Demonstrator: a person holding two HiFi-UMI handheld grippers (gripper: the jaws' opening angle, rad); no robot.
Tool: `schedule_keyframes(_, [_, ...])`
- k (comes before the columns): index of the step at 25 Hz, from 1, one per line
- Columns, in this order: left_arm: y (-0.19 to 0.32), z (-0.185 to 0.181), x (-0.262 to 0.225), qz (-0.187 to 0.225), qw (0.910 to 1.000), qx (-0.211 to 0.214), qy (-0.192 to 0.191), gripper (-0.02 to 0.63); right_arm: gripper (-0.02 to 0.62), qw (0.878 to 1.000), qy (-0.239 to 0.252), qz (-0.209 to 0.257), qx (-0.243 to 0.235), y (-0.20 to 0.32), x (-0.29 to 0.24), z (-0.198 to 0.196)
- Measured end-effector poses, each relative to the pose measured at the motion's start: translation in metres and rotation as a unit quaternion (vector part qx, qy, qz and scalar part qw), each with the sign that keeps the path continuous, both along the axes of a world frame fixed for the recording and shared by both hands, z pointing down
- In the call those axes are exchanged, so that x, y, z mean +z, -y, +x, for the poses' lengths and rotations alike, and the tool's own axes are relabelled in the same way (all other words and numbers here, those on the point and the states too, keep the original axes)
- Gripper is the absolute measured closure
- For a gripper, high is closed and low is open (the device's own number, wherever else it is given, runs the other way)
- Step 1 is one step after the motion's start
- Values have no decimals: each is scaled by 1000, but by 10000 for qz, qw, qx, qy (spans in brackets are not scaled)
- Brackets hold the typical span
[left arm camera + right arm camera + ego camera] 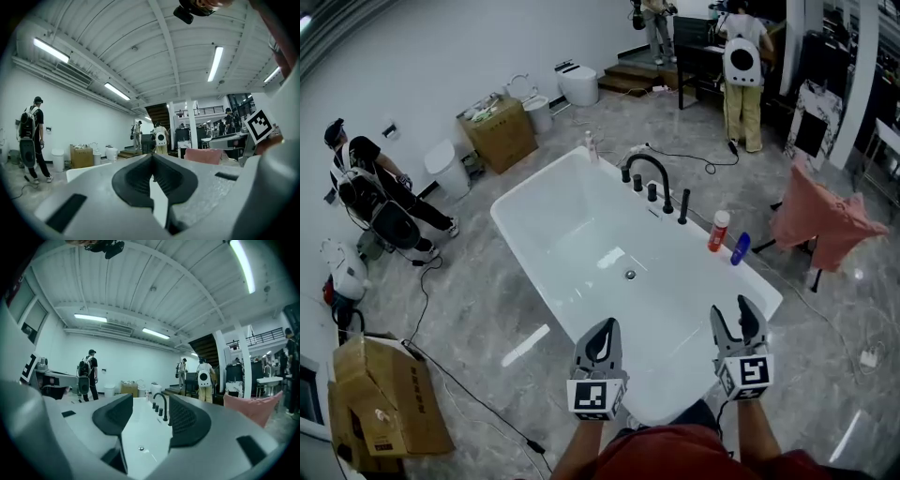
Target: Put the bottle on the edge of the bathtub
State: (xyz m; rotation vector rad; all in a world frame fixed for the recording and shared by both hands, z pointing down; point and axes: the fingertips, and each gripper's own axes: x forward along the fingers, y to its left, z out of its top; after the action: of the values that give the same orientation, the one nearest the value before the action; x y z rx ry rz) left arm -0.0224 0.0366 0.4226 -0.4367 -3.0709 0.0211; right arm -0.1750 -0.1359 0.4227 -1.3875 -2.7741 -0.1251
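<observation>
A white bathtub [546, 200] stands slantwise on the grey floor, with a black faucet [649, 174] on its right rim. On that rim past the faucet stands a red bottle with a white cap [718, 231], and beside it a blue bottle [740, 248]. A small pale bottle [592, 147] stands at the tub's far corner. My left gripper [600, 343] hovers shut over the tub's near end, holding nothing. My right gripper [741, 321] is open and empty, near the tub's near right corner, short of the bottles. The right gripper view looks between its jaws [151, 405] along the tub [140, 427] to the faucet [162, 405].
A pink cloth [825, 217] hangs over a chair right of the tub. Cardboard boxes [499, 131] [386, 398], a white bin [448, 169] and a toilet [578, 84] stand left and behind. Cables [427, 309] cross the floor. People stand at the left [375, 197] and the back [742, 80].
</observation>
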Motion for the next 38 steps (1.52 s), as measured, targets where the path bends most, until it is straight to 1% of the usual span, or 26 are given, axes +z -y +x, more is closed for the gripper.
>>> schedule_keyframes(3, [-3, 24, -29, -415, 9986, -102, 304, 601, 357, 9995, 238, -186, 29, 3, -23, 19])
schedule_keyframes(5, [-8, 37, -41, -590, 9971, -176, 444, 601, 357, 9989, 347, -315, 31, 2, -33, 27])
schedule_keyframes(9, [-15, 52, -52, -621, 9958, -250, 618, 601, 357, 9979, 548, -357, -8, -1, -45, 42])
schedule_keyframes(12, [-17, 58, -51, -524, 9963, -266, 633, 601, 361, 9976, 602, -350, -5, -2, -48, 50])
schedule_keyframes(14, [-18, 61, -47, -387, 9969, -250, 634, 601, 395, 9976, 591, -359, 14, -1, -48, 53])
schedule_keyframes(16, [-17, 62, -44, -336, 9970, -220, 657, 601, 432, 9975, 604, -364, 30, 0, -48, 56])
schedule_keyframes(19, [-16, 64, -45, -389, 9971, -194, 630, 601, 495, 9975, 608, -355, 74, 1, -48, 59])
schedule_keyframes(22, [-16, 66, -44, -396, 9972, -194, 605, 601, 581, 9977, 545, -396, 115, 3, -47, 60])
schedule_keyframes(23, [-16, 67, -43, -378, 9972, -200, 611, 601, 597, 9977, 534, -403, 124, 3, -47, 61])
schedule_keyframes(32, [-19, 70, -41, -418, 9971, -233, 590, 601, 597, 9974, 562, -421, 144, 2, -52, 58])
schedule_keyframes(35, [-21, 70, -44, -388, 9965, -261, 692, 601, 597, 9974, 583, -411, 117, 0, -53, 58])
schedule_keyframes(38, [-26, 71, -45, -473, 9963, -261, 663, 601, 597, 9977, 574, -351, 117, -5, -50, 58])
